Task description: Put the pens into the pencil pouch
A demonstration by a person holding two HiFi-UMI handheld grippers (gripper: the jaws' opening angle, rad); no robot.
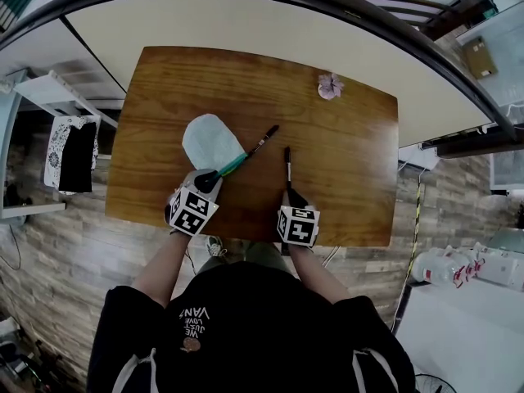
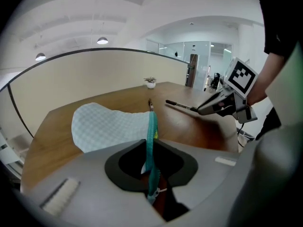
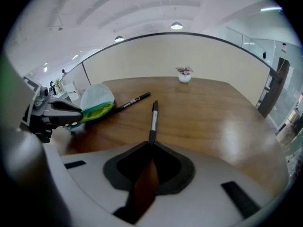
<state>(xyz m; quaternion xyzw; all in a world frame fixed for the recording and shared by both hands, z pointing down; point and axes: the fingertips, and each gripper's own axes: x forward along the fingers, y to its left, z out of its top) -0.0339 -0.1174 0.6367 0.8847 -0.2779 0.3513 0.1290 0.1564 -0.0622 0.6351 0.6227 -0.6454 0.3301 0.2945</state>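
The left claw [image 1: 209, 180] [image 2: 151, 174] is nearly closed and pinches the teal zipper edge [image 2: 152, 136] of the pale checked pouch [image 1: 211, 142] [image 2: 109, 126]. The rest of the pouch lies flat on the wooden table [image 1: 344, 178], stretching away from the claw's tips. The right claw [image 1: 291, 196] [image 3: 150, 148] is also nearly closed, with its jaws pressed on the near end of a black pen [image 1: 287, 166] [image 3: 153, 119]. This pen points straight ahead of the claw, with its far part low over the table. A second pen [image 1: 264, 140] [image 3: 134, 100] lies on the table ahead of the right claw and to its left, between the held pen and the pouch, its near end close to the pouch's open mouth. Far ahead of the right claw, near the table's back edge, stands a small potted plant [image 1: 330, 86] [image 3: 184, 74]. The two claws sit side by side near the front edge of the table, well apart.
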